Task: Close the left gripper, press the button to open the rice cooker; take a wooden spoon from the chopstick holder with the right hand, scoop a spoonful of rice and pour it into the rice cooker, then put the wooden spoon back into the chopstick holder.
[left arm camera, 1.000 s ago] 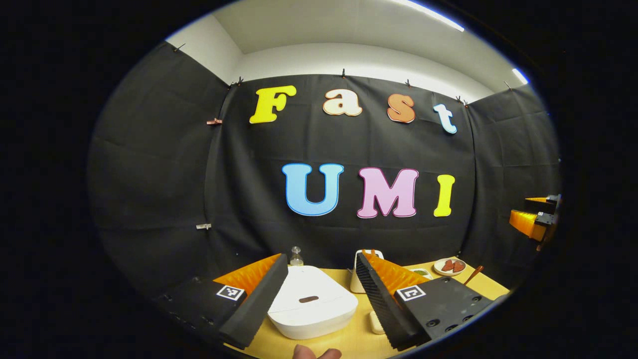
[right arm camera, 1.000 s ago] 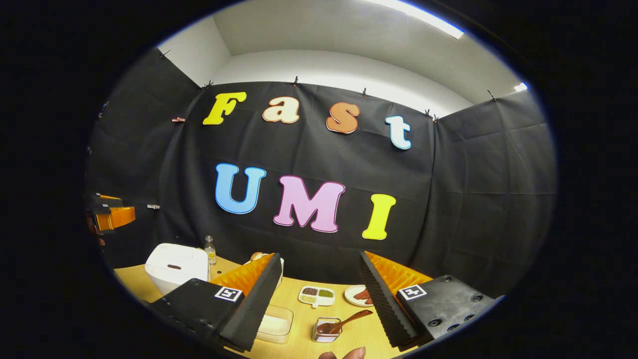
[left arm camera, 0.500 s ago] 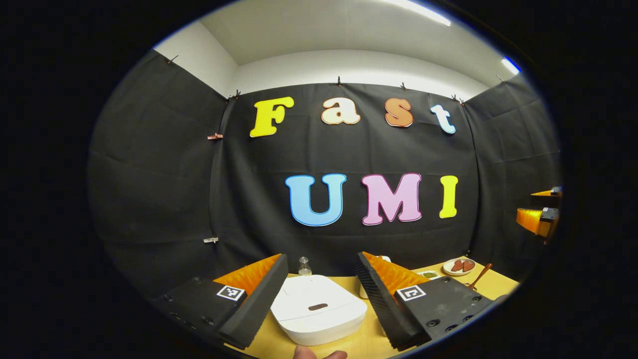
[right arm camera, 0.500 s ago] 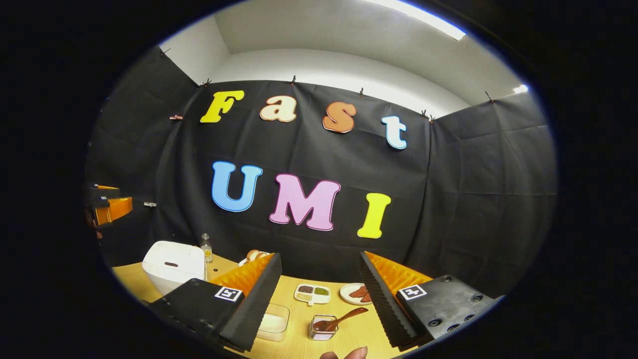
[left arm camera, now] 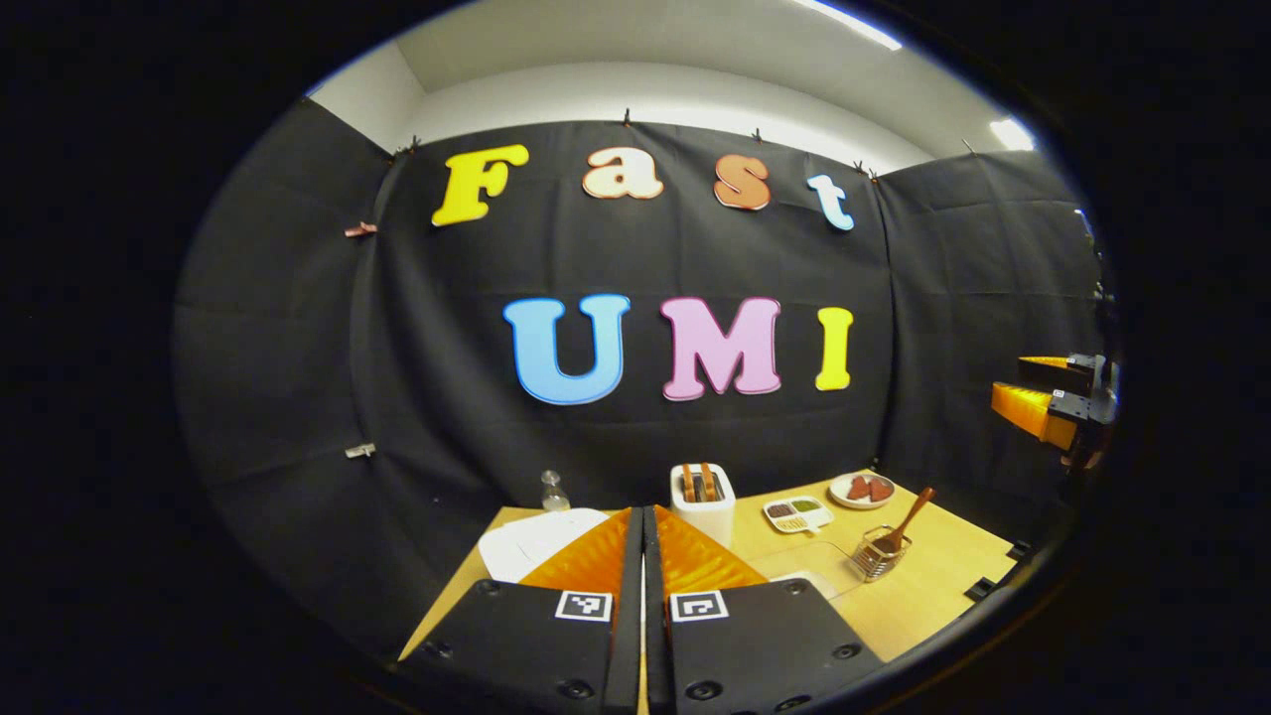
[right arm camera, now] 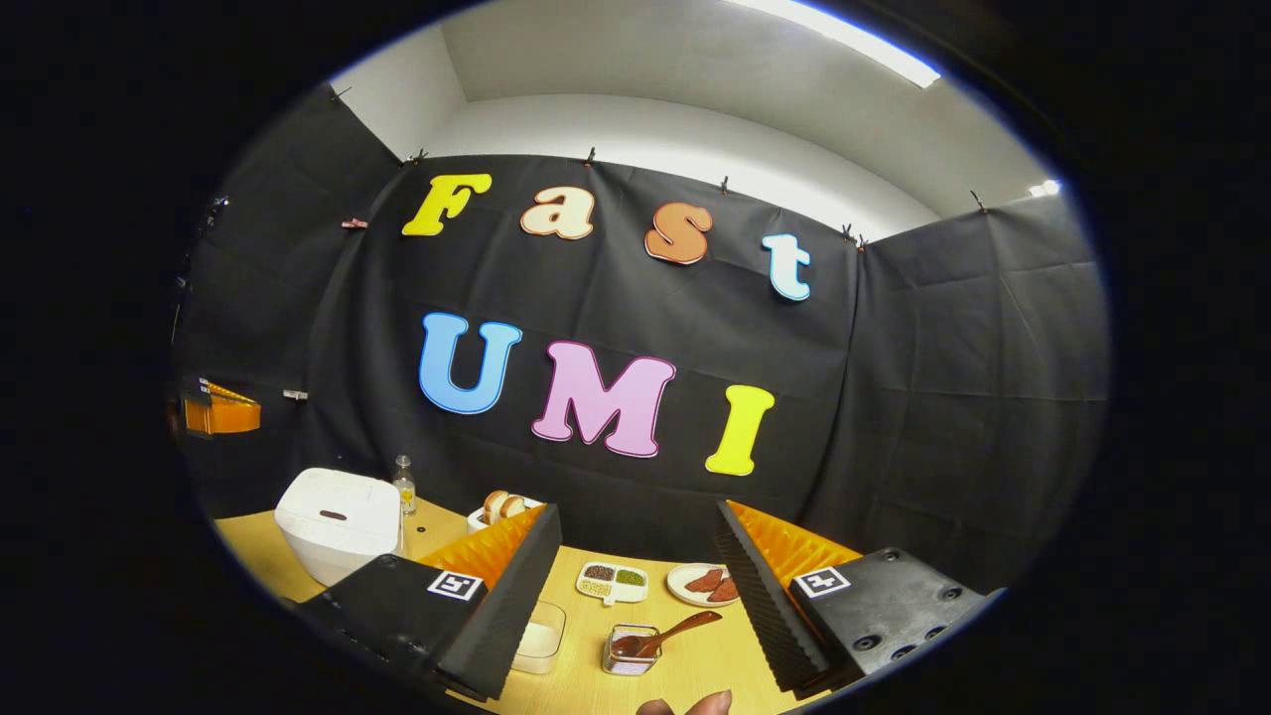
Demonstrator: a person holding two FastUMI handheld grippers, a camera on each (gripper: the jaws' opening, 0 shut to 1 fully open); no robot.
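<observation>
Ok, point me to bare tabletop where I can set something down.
Bare wood lies on the table in front of the chopstick holder with its wooden spoon. The back is crowded: rice cooker, bottle, toaster, divided dish, plate.

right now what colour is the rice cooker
White, with a small dark button on its closed lid; the rice cooker shows best in the right gripper view.

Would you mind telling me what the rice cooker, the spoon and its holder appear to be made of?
The rice cooker looks like smooth white plastic, going by its even matte shell. The spoon appears to be wood: warm brown, dull sheen. The chopstick holder seems to be a metal wire or mesh basket, thin and see-through, though it's too small to be sure.
</observation>
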